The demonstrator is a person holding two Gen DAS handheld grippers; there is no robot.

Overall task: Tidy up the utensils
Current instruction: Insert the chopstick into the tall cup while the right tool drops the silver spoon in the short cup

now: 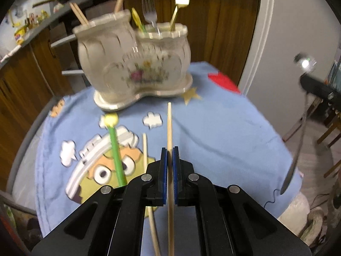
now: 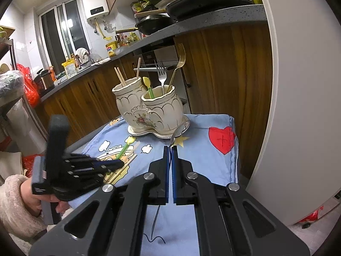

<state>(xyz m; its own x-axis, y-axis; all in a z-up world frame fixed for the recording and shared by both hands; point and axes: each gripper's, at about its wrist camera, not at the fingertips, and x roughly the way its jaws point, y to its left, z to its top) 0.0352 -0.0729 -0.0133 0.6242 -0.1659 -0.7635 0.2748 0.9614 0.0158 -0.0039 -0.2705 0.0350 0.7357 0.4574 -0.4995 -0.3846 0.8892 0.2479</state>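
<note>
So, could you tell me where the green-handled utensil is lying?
In the left wrist view, the green-handled utensil lies on the blue cloth, left of the loose chopstick.

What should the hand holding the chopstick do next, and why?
Probably carry it to the taller cup of the ceramic holder and drop it in. The left gripper is shut on one wooden chopstick, and that cup already holds chopsticks, while forks fill the other.

Dim indoor light, motion blur (fisheye-warped edges)
</note>
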